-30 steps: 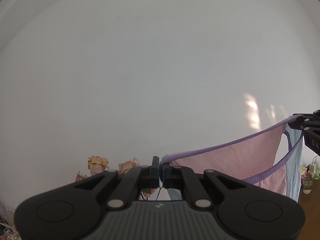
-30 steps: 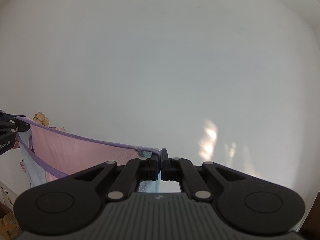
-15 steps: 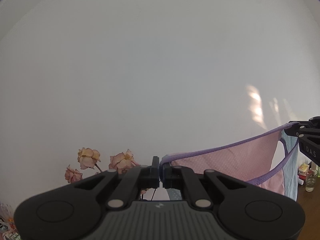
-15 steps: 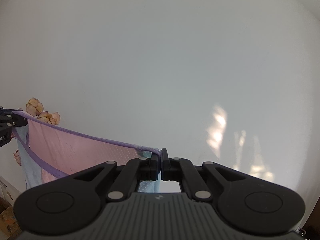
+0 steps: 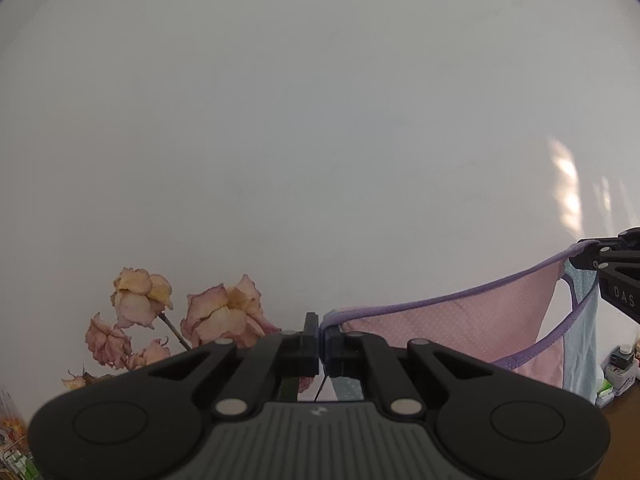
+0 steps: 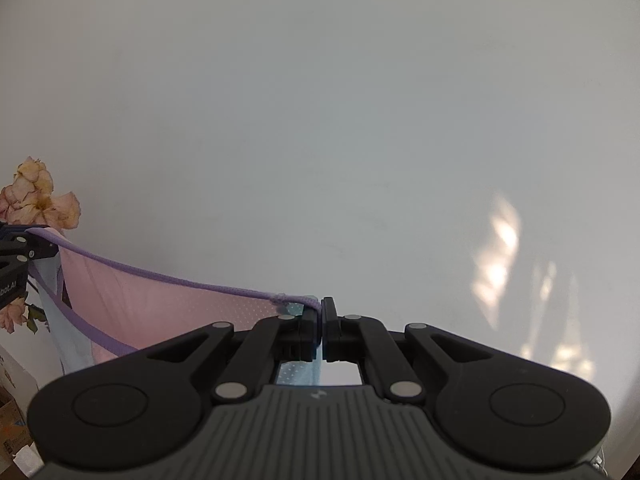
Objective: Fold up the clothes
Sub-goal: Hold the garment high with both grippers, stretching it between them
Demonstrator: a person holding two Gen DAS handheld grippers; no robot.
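A pink dotted garment [image 5: 460,326] with purple trim and a pale blue inner layer hangs stretched in the air between both grippers. My left gripper [image 5: 321,322] is shut on one end of its purple hem. My right gripper [image 6: 321,308] is shut on the other end. In the left wrist view the right gripper [image 5: 600,258] shows at the far right edge, pinching the cloth. In the right wrist view the left gripper [image 6: 24,250] shows at the far left edge. The pink garment [image 6: 168,312] sags slightly between them. Its lower part is hidden behind the gripper bodies.
A plain white wall [image 5: 320,140] fills both views, with a sunlight patch [image 6: 500,248] on it. Dried pink roses [image 5: 180,316] stand at the left. Small bottles and jars [image 5: 620,364] sit on a wooden surface at the lower right. A cardboard box [image 6: 10,424] is at lower left.
Both grippers have tilted downward while still holding the garment taut. The roses and the sunlight patch have risen in the views.
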